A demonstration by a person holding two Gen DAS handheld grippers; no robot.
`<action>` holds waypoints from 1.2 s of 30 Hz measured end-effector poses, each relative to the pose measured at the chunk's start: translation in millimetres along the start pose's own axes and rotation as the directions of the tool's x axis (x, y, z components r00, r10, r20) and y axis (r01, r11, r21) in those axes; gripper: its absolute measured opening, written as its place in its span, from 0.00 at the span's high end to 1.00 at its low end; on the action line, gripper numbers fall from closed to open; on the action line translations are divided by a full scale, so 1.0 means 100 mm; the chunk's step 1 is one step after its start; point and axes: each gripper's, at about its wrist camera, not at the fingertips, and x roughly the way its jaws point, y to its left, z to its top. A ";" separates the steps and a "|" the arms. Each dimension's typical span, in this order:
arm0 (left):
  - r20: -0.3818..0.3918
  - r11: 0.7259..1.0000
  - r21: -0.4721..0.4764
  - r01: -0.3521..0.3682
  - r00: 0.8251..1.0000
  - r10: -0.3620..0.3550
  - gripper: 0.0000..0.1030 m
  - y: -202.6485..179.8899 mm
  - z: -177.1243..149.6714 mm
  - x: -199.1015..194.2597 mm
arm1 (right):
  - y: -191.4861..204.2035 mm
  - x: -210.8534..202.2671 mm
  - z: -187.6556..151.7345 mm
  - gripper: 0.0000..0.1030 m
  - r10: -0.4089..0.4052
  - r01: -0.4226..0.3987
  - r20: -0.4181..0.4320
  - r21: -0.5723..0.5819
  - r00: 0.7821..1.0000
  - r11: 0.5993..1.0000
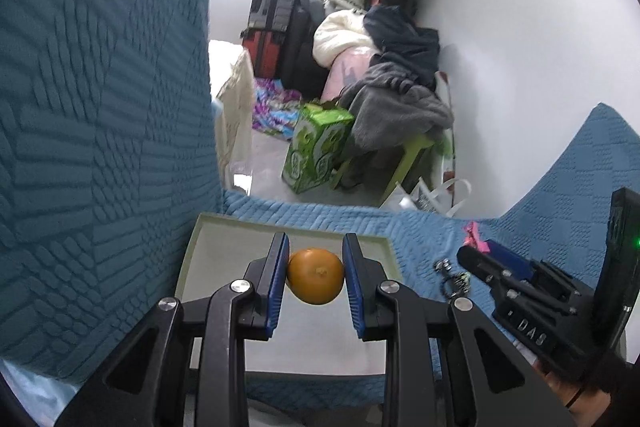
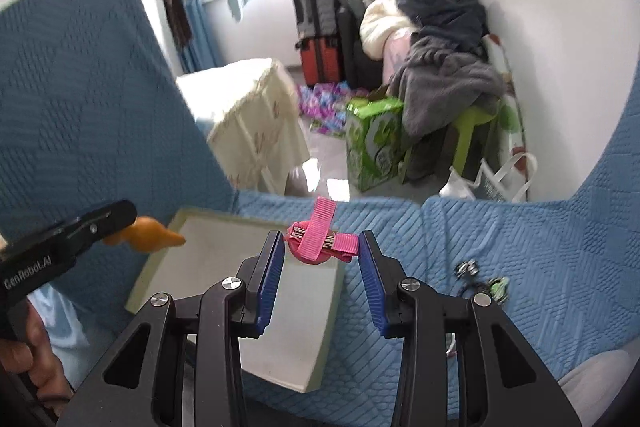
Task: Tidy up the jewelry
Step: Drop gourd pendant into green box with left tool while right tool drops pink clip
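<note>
Here, a pink ribbon hair clip [image 2: 320,239] sits pinched between the blue pads of the right tongs [image 2: 322,247], held over the far right edge of a shallow tray [image 2: 280,339]. At nine o'clock from it, the left tongs [image 1: 316,271] grip an orange piece [image 1: 316,281] above the same tray. A small keychain-like trinket [image 2: 484,279] lies on the blue quilted cover [image 2: 520,247] at three o'clock.

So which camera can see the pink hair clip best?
The right wrist view: the pink hair clip sits big and centered between that gripper's fingers. The left wrist view shows only a pink corner behind the right gripper.
</note>
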 end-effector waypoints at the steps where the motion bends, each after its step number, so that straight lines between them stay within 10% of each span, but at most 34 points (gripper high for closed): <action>1: -0.016 1.000 -0.009 0.000 1.000 -0.001 0.74 0.05 -0.03 0.08 | 0.04 0.09 -0.05 0.66 0.003 -0.003 -0.020 -0.010 1.000 1.000; 20: -0.199 0.998 -0.050 -0.029 0.980 0.018 0.74 0.49 -0.45 0.85 | 0.28 0.85 -0.41 0.65 -0.008 -0.009 -0.204 -0.079 0.979 0.997; 22: -0.195 0.998 -0.032 -0.052 0.980 0.045 0.73 0.46 -0.43 0.85 | 0.27 0.86 -0.42 0.60 0.003 -0.018 -0.210 -0.068 0.978 0.998; 24: -0.186 0.997 -0.018 -0.078 0.980 0.073 0.72 0.43 -0.39 0.82 | 0.25 0.82 -0.40 0.35 0.025 -0.036 -0.203 -0.052 0.979 0.998; 29: -0.142 0.993 -0.006 -0.117 0.983 0.115 0.23 0.32 -0.29 0.63 | 0.21 0.61 -0.28 0.30 0.037 -0.044 -0.145 -0.048 0.989 0.998; 36: -0.054 0.992 -0.009 -0.127 0.991 0.126 0.21 0.07 -0.05 0.25 | 0.03 0.12 0.08 0.30 0.039 -0.040 -0.027 -0.040 0.999 0.998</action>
